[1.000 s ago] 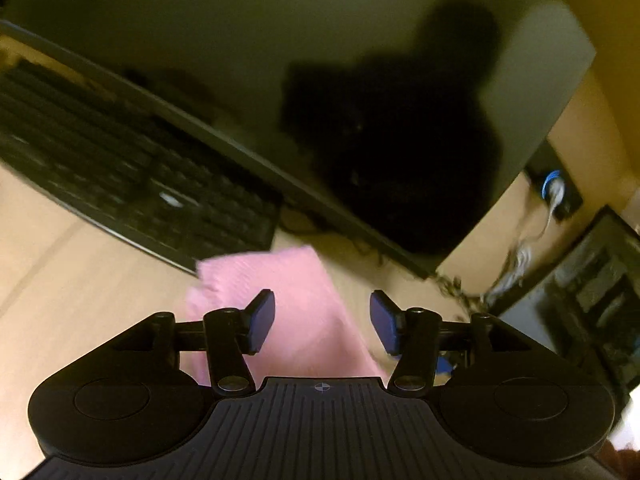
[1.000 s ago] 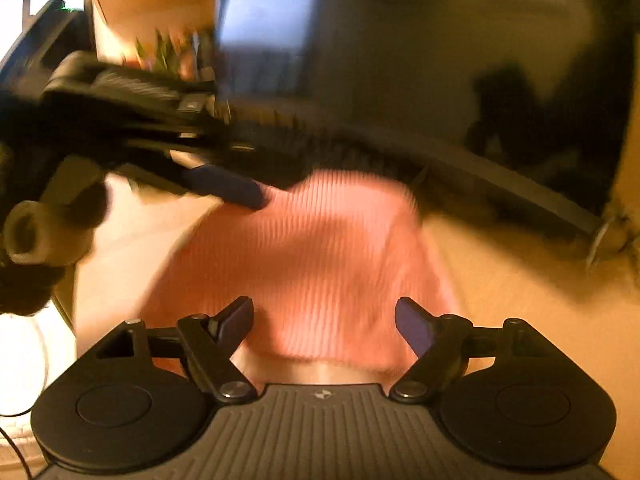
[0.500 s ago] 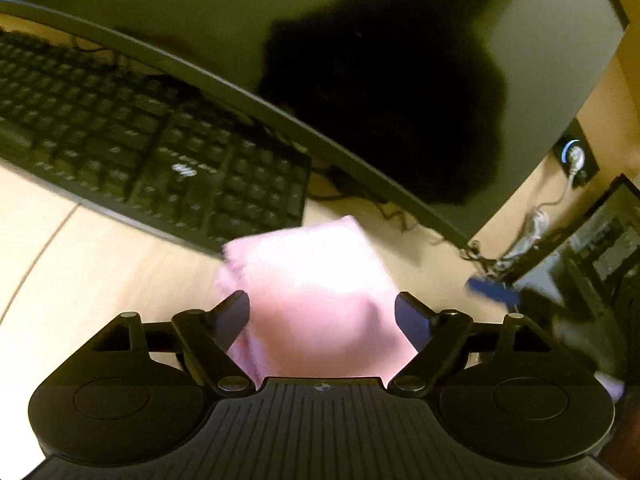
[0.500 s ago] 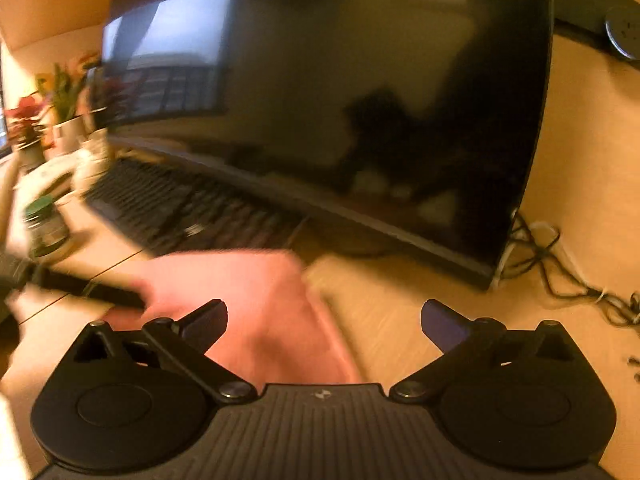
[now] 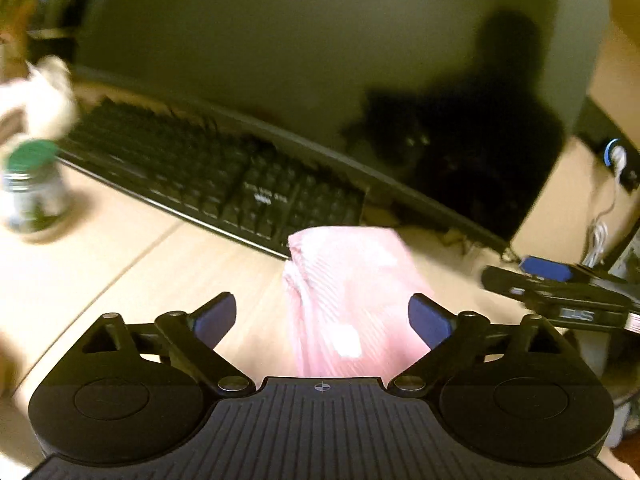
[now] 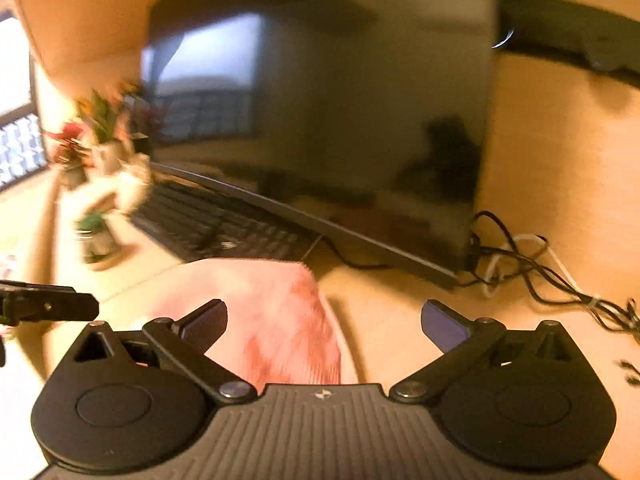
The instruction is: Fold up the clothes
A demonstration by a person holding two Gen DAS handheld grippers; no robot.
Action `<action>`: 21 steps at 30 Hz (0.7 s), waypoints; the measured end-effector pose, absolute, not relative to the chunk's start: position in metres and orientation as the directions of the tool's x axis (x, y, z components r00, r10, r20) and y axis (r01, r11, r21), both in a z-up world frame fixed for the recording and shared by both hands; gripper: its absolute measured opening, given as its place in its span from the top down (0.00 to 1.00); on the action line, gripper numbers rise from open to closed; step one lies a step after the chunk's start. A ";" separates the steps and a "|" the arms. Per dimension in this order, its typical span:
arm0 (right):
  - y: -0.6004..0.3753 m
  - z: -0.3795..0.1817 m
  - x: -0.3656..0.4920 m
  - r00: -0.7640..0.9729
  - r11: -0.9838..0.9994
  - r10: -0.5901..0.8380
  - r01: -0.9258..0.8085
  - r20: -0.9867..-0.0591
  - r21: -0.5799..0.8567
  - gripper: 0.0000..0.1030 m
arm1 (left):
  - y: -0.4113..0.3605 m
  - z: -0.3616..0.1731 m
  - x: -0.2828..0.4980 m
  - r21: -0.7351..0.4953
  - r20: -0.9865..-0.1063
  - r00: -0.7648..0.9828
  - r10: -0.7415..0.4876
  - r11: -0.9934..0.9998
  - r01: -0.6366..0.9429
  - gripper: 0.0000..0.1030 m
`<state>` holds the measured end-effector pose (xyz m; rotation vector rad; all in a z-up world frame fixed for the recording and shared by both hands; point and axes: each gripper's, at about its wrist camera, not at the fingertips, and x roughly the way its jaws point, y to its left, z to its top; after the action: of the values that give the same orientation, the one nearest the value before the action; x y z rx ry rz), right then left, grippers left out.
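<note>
Both my left gripper (image 5: 322, 314) and right gripper (image 6: 324, 318) have just been opening and now gape empty; the folded pink cloth (image 5: 352, 292), just before the keyboard (image 5: 224, 184), may spring loose.

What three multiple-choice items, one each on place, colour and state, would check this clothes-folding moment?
1. Where does the folded garment lie?
A. on the keyboard's keys
B. on the desk in front of the keyboard
C. hanging from the monitor

2. What colour is the lid of the jar?
A. green
B. red
C. blue

3. How does the left claw stand?
A. shut on the garment
B. shut on nothing
C. open, pads clear of the cloth

Key: 1 B, the pink cloth rests on the desk by the near edge of the keyboard; 2 A, the cap shows green; 3 C, both blue pads stand wide apart, touching nothing.
</note>
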<state>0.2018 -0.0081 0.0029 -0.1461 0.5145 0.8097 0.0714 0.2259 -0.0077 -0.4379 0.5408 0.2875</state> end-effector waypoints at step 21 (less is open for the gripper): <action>-0.098 -0.030 0.121 0.539 0.657 0.700 -0.742 -0.468 0.129 0.00 | 0.018 0.000 0.007 -0.045 -0.553 0.719 0.421 0.847 -0.530 0.00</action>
<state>0.1208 -0.0981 -0.0301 -0.0890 0.5156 0.8590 0.0067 0.0177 -0.0002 -0.2061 0.5584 0.5294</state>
